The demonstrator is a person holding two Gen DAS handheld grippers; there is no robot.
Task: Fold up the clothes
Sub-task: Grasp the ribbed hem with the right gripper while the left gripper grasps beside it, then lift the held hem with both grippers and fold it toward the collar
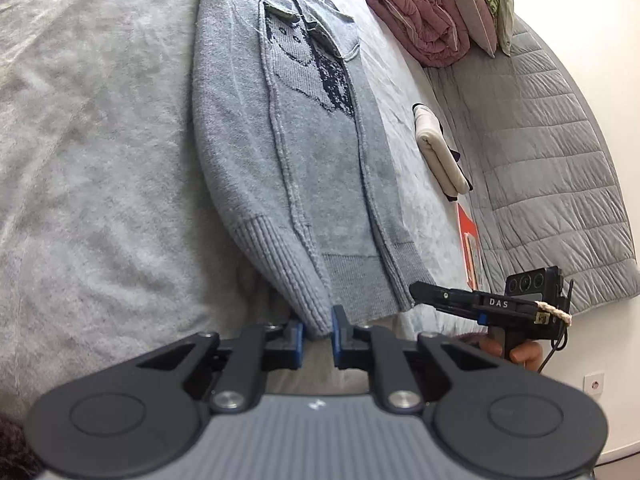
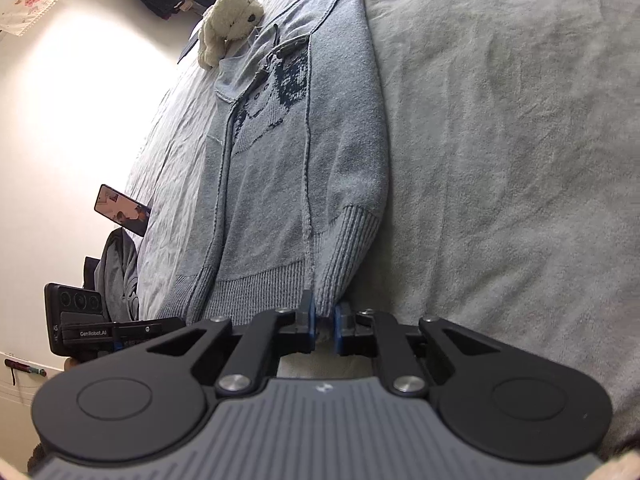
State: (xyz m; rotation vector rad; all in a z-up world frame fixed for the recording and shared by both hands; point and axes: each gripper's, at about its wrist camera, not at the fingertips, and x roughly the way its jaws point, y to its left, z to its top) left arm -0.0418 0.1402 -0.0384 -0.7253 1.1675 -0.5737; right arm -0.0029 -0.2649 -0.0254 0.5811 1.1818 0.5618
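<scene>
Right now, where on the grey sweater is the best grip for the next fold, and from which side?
The grey sweater lies flat with both sleeves folded in, so the ribbed bottom hem is the free edge. Grip its two near corners from the hem side, as the left gripper and right gripper do, probably to carry it toward the collar.

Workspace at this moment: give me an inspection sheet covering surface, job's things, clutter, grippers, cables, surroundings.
Surface: bed under a grey blanket.
Job's things: grey sweater, sleeves folded in, lying flat.
Clutter: plush dog by the collar; phone at the bed's edge; rolled pink quilt; folded cream cloth.
Grippers: left gripper shut on a hem corner; right gripper shut on the other.
Cables: thin black one at the right gripper.
Surroundings: white wall, socket.
</scene>
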